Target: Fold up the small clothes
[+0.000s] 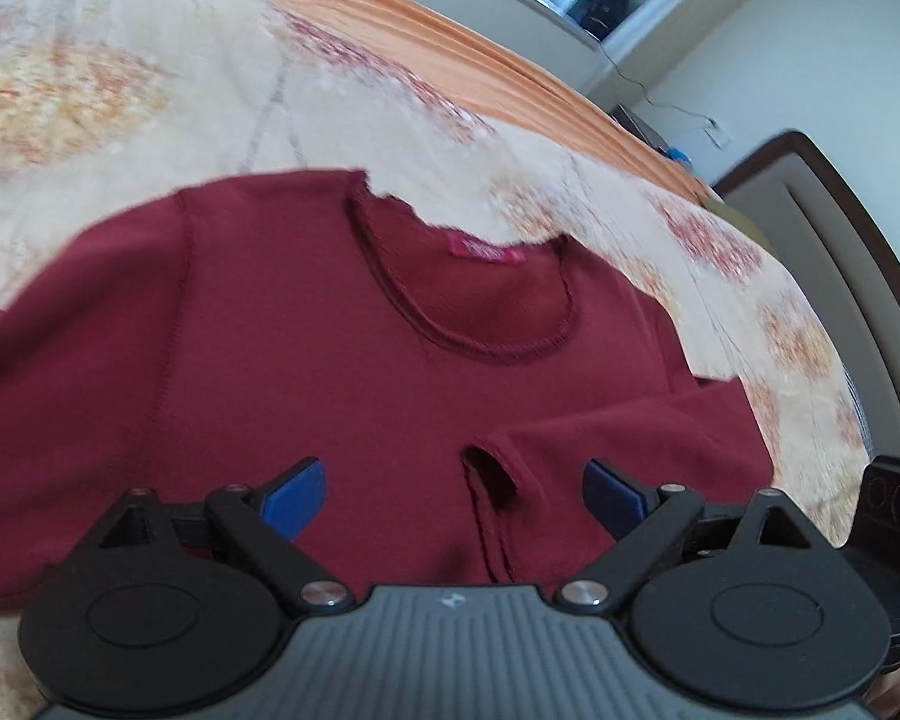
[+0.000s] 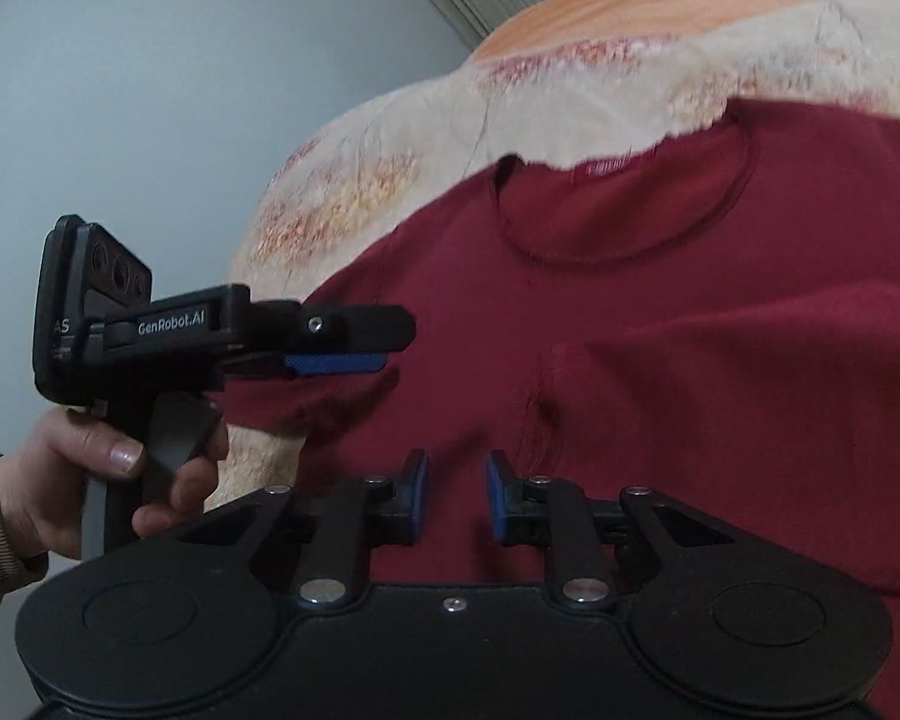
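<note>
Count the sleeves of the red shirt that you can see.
2: one sleeve folded across the shirt's front, the other sleeve spread outward, partly out of frame.

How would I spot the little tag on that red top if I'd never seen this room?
Start at the floral blanket covering the bed, then find the dark red long-sleeved shirt spread on it. Inside the back of its round neckline sits a small label, brighter pinkish-red than the maroon fabric around it.
</note>
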Demonstrator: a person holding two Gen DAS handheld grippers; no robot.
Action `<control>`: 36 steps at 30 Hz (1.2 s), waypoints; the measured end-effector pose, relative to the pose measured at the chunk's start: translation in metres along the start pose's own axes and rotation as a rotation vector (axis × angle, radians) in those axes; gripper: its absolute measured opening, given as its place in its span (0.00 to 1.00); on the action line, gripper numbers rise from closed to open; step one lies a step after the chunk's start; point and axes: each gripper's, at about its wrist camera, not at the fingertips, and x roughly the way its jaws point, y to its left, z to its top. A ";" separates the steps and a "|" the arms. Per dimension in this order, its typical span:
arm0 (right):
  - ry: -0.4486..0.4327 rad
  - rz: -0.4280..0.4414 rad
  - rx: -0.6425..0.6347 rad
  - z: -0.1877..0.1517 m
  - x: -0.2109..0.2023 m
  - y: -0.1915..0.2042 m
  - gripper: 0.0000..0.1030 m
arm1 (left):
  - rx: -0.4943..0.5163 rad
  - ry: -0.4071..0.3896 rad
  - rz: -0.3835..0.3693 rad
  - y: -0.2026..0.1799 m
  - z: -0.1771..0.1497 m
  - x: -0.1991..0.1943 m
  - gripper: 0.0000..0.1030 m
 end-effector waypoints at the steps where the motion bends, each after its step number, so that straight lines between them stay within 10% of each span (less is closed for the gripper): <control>1: -0.006 0.008 0.001 -0.005 -0.011 0.001 0.27 | 0.017 0.020 -0.018 -0.003 -0.002 0.006 0.92; 6: -0.040 -0.048 0.051 -0.018 -0.067 -0.024 0.40 | 0.066 0.062 -0.094 -0.018 -0.001 0.036 0.86; 14: -0.091 -0.170 0.138 -0.035 -0.124 -0.053 0.40 | 0.096 0.058 0.032 -0.033 -0.008 0.068 0.64; 19: -0.111 -0.176 0.177 -0.045 -0.137 -0.059 0.40 | 0.050 0.065 0.021 -0.030 -0.009 0.061 0.13; 29: -0.162 -0.176 0.183 -0.040 -0.155 -0.067 0.40 | -0.002 -0.114 0.144 0.001 0.013 -0.014 0.05; 36: -0.192 -0.198 0.195 -0.036 -0.167 -0.078 0.42 | 0.016 -0.002 0.318 0.034 0.013 -0.025 0.05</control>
